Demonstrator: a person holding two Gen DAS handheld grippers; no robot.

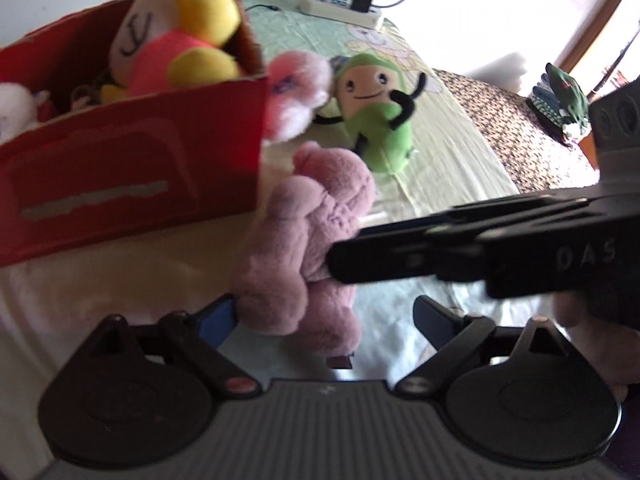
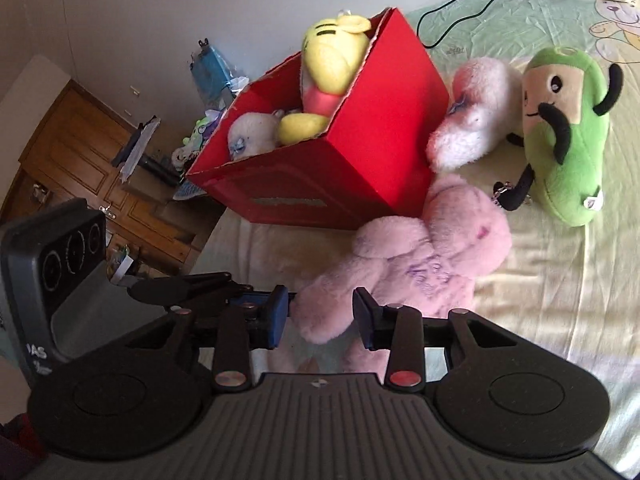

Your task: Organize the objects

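Black grippers, blue-padded fingers (image 2: 276, 316)

The red box (image 1: 132, 168) runs off the left wrist view's left edge, blurred. Its wall hides the lower body of the yellow bear plush (image 2: 332, 68) and most of the white plush (image 2: 252, 136).

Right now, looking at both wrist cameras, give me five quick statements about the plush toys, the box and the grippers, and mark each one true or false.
1. The yellow plush sits inside the red box. True.
2. The green plush is inside the box. False: it lies on the bed sheet, to the right of the box.
3. The right gripper has its open jaws around one end of the pink plush. True.
4. The box is empty. False: it holds the yellow plush and a white plush.
5. The left gripper is open, near the pink plush. True.
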